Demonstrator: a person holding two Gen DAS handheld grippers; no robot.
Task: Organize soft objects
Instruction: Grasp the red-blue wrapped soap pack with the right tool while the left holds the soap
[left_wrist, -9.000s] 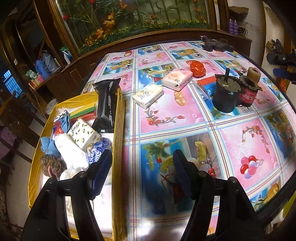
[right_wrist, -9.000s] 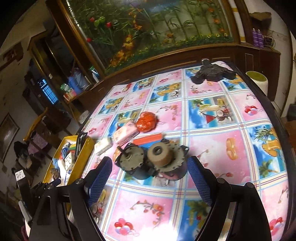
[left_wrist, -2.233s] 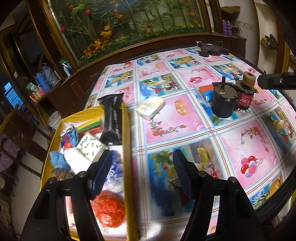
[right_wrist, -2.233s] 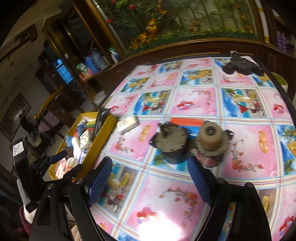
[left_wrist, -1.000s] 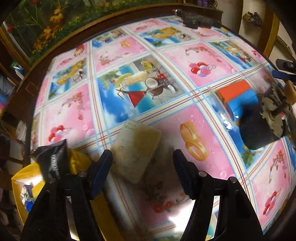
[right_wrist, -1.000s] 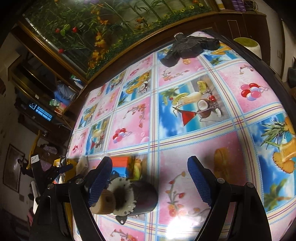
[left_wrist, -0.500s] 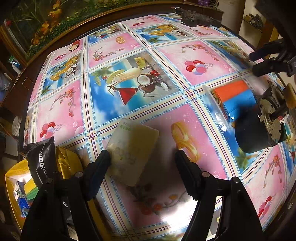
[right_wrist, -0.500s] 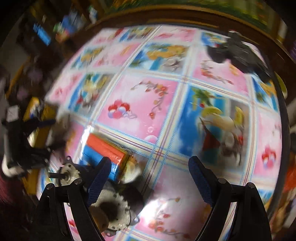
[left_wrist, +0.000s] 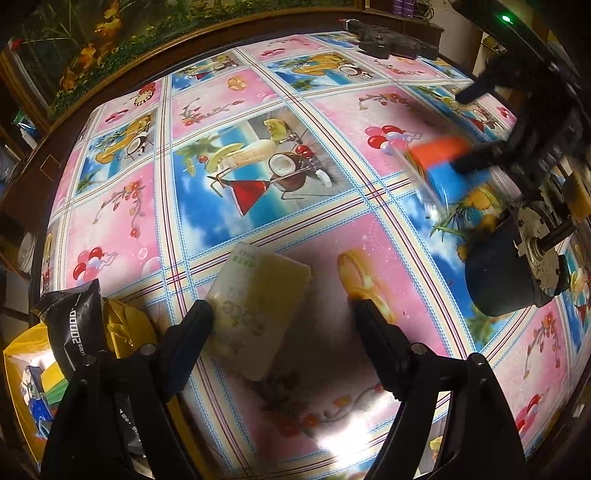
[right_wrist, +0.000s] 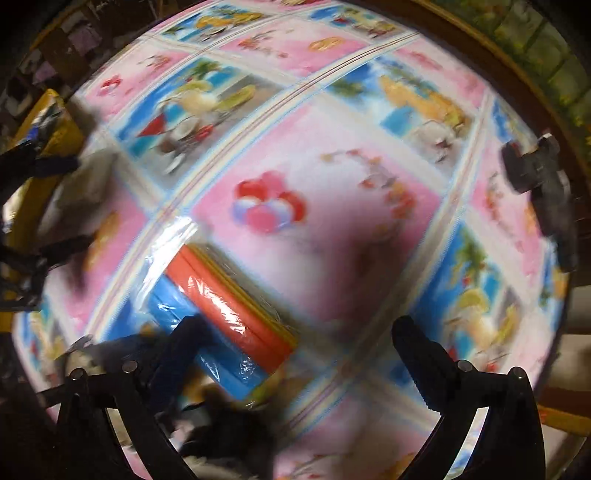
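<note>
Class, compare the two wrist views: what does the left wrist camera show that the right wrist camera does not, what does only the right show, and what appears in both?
Only the left wrist view shows, sharply, the black pouch standing in the yellow box and the dark motor.

Only the right wrist view shows the right gripper from behind, jaws opening, empty, beside the plastic-wrapped orange and blue pack.

Both show the patterned tablecloth, the pale tissue pack between the left gripper's opening jaws, and that orange and blue pack.
</note>
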